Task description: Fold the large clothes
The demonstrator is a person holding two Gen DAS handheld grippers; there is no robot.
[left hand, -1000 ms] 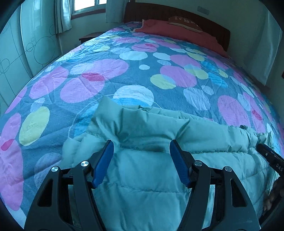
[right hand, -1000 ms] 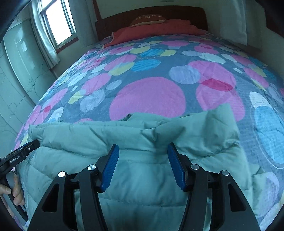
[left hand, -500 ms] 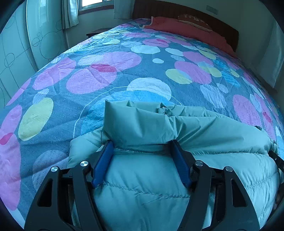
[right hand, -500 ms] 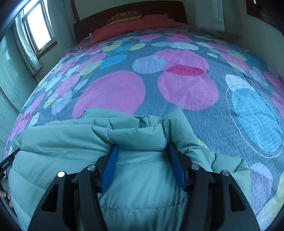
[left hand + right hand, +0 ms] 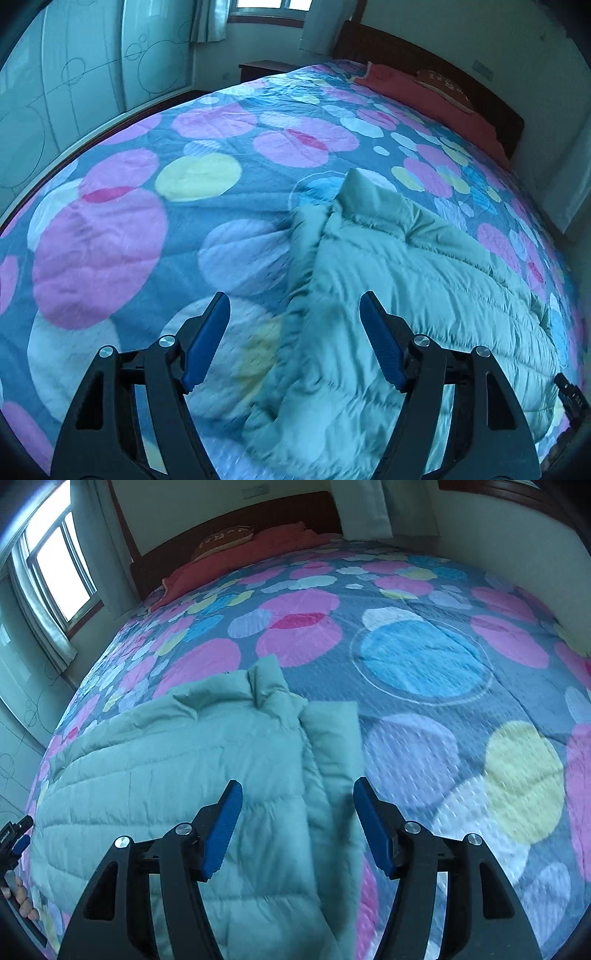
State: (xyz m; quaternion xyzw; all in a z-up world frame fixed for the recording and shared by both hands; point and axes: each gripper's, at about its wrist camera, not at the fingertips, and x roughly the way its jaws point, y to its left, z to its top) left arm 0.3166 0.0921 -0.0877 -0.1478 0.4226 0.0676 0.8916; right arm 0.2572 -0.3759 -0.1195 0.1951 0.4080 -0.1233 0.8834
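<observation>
puffy quilted jacket (image 5: 424, 280) cloth — matt, textured bedspread (image 5: 147, 221)

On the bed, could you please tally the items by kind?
Quilted green jacket: 1
Spotted bedspread: 1
Red blanket: 1
Brown cushion: 1
Total: 4

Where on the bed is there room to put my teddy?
Free: the spotted bedspread left of the puffy green quilted jacket, right of it, and beyond it up to the red pillows. The jacket fills the near middle.
</observation>
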